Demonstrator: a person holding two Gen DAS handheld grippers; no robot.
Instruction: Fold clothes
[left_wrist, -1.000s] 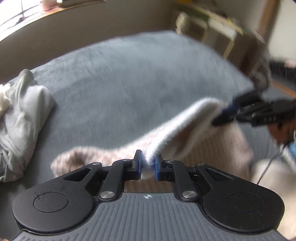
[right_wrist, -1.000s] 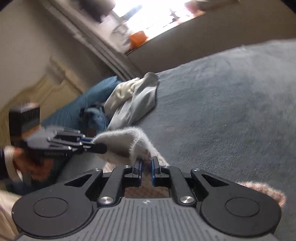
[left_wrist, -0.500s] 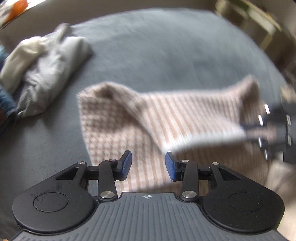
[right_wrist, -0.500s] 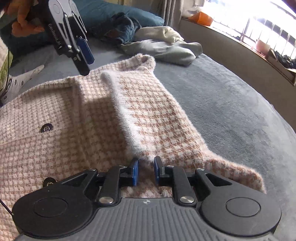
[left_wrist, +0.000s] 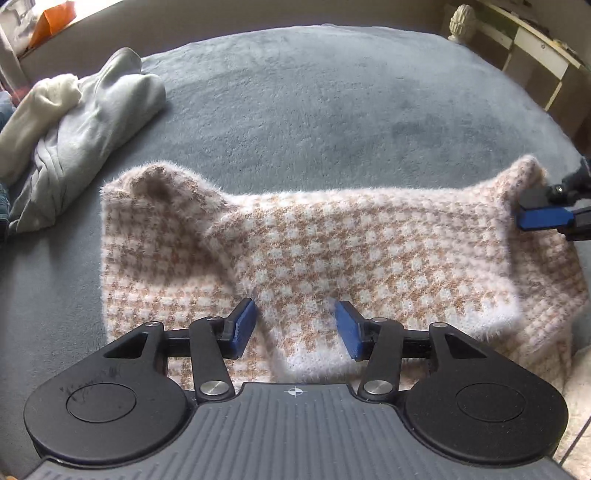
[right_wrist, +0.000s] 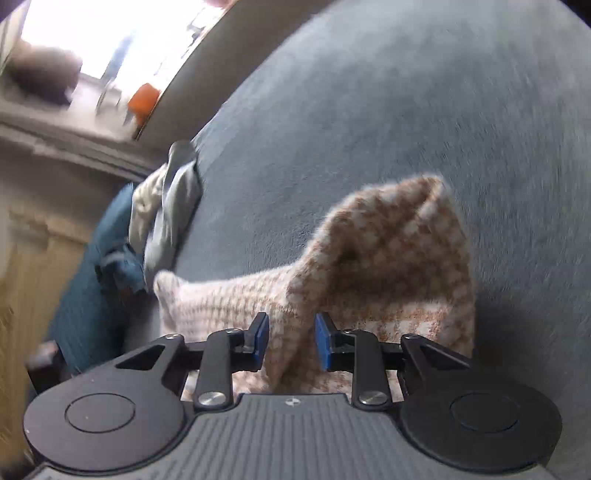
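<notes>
A fuzzy pink-and-tan houndstooth sweater (left_wrist: 332, 254) lies on the grey blanket (left_wrist: 314, 103), with one part folded across its body. My left gripper (left_wrist: 295, 328) is open just above the sweater's near edge, holding nothing. My right gripper (right_wrist: 291, 341) is open too, with a raised fold of the sweater (right_wrist: 388, 273) standing between its blue pads without being pinched. The right gripper's blue fingertip (left_wrist: 545, 218) shows at the right edge of the left wrist view, beside the sweater's right corner.
A heap of grey and cream clothes (left_wrist: 74, 129) lies at the left of the bed, also in the right wrist view (right_wrist: 166, 218). A blue pillow (right_wrist: 92, 295) lies beyond it. Wooden furniture (left_wrist: 528, 55) stands at the far right. A window sill (right_wrist: 110, 74) runs behind.
Both grippers held the sweater's edge a second ago. The left gripper opened first and let go; the right gripper has opened since. The folded part now lies on the sweater.
</notes>
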